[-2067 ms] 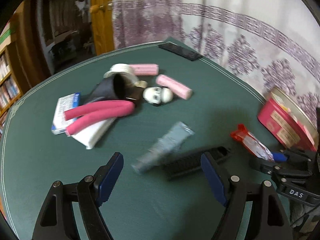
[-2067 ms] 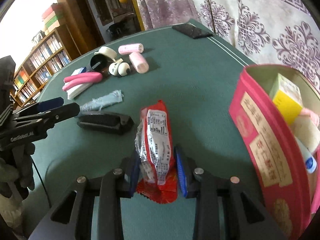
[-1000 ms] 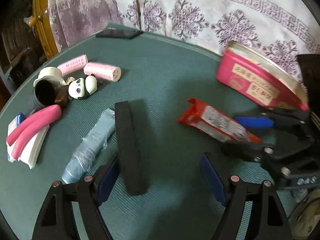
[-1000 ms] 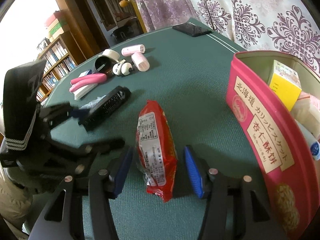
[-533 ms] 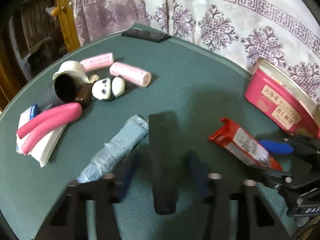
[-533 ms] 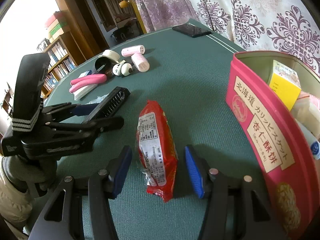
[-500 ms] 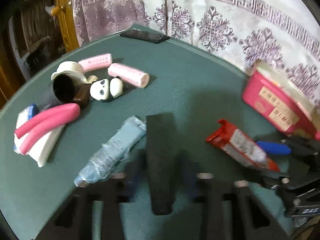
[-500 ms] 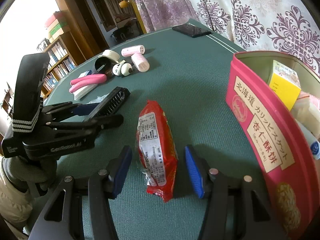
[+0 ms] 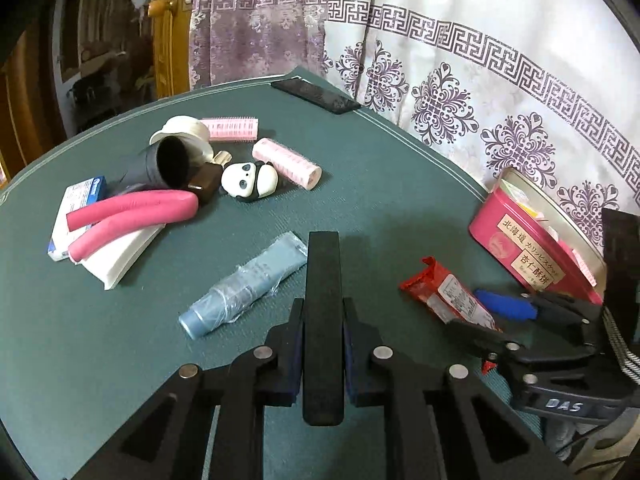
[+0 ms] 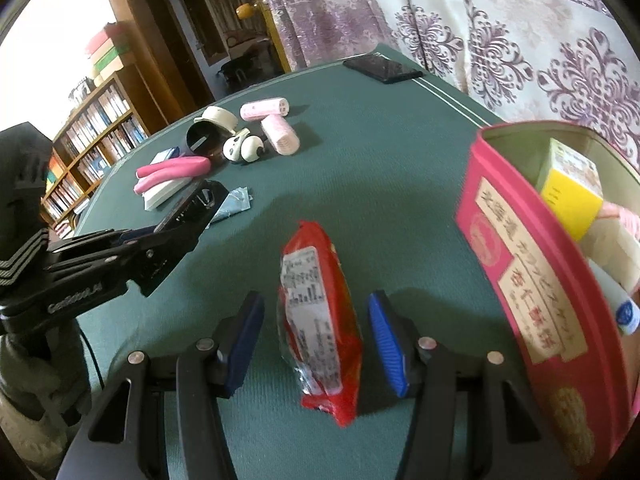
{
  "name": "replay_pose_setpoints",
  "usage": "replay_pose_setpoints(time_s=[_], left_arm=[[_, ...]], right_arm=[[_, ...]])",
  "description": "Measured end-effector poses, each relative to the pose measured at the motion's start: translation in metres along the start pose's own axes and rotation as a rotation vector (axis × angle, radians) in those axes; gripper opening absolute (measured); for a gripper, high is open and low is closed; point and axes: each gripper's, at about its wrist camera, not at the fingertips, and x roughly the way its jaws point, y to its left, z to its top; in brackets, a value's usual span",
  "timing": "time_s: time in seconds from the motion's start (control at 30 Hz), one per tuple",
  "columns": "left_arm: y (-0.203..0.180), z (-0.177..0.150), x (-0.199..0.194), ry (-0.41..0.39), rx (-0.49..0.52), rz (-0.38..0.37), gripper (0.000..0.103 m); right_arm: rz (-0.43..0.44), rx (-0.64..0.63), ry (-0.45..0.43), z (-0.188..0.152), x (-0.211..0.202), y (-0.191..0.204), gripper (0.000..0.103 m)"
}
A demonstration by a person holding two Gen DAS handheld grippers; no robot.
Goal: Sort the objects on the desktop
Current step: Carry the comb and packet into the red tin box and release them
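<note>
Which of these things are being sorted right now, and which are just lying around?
In hand now: black comb clamped by the left gripper; red snack packet between the open right gripper; pink tin.

Lying about: panda toy, blue tube, phone.

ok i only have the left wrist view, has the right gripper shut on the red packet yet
observer: No, the right gripper is open, straddling the red packet.
operator: what's this black bar i'm holding
observer: The black bar shows a row of teeth from the right wrist: it looks like a comb.
operator: room in the tin
observer: The tin already holds a yellow box and other items; part of its inside wall shows bare.
</note>
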Motion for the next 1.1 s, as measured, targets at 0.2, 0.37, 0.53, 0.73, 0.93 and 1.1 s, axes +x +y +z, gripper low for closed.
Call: replay_pose_setpoints(time_s=[0.2,0.37,0.53,0.73,0.93,1.1], left_arm=[[-0.004,-0.003,-0.003,0.003,0.001,-0.003,0.017],[-0.020,0.000,-0.012,-0.018,0.029,-0.024,0.017],[-0.042,0.007,-0.022,-0.037,0.065,-0.060,0.017],[-0.080,0.016,-0.022,-0.041,0.116,-0.123,0.017],[-0.120,0.025,-0.017,-0.041,0.167,-0.193,0.017],[-0.157,0.035,-0.010,-0.034,0.224,-0.226,0.017]], right_arm=[[-0.027,-0.024,-0.015,-0.002,-0.004,0.004,0.033],[-0.010,-0.006,-0.081,0.000,-0.033,0.001,0.032],[-0.028,0.025,-0.167,0.000,-0.077,-0.014,0.032],[-0.136,0.081,-0.262,-0.006,-0.130,-0.051,0.032],[-0.255,0.156,-0.257,-0.021,-0.149,-0.099,0.032],[-0.282,0.196,-0.237,-0.033,-0.152,-0.123,0.032]])
